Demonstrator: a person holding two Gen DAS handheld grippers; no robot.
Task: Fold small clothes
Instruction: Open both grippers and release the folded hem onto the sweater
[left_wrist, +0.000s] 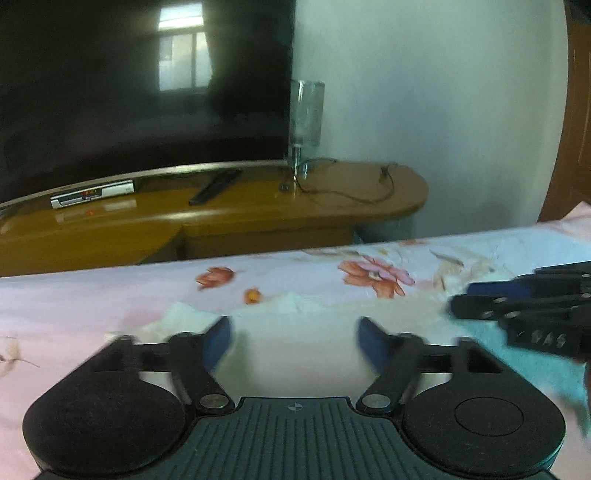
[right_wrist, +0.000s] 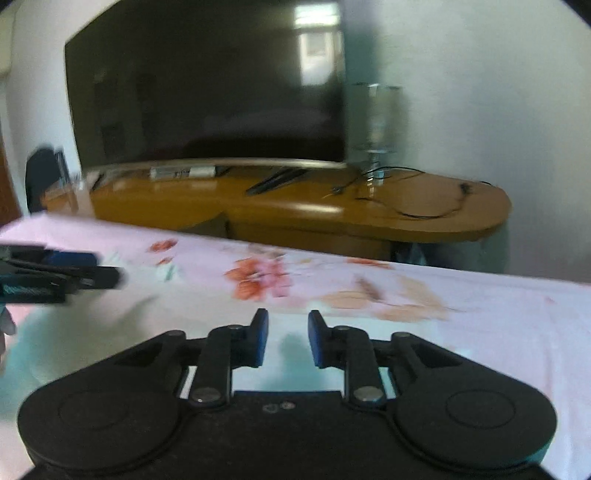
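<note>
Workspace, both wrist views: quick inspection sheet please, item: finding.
Surface: floral bedsheet, pale pink.
Job's things: pale garment lying under both grippers, white to teal; blurred, shape unclear.
Clutter: nothing seen on the bed.
Grippers: left gripper open wide, nothing between the fingers; right gripper narrowly open, gripping nothing.
Cables: thin black cable on the wooden TV stand.
Surroundings: dark TV, set-top box, remote, glass lamp, white wall.

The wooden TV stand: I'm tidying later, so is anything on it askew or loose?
Yes. The black remote control lies diagonally across the curved wooden TV stand, and a thin black cable trails loosely from the clear glass lamp. Nothing looks spilled or broken.
</note>
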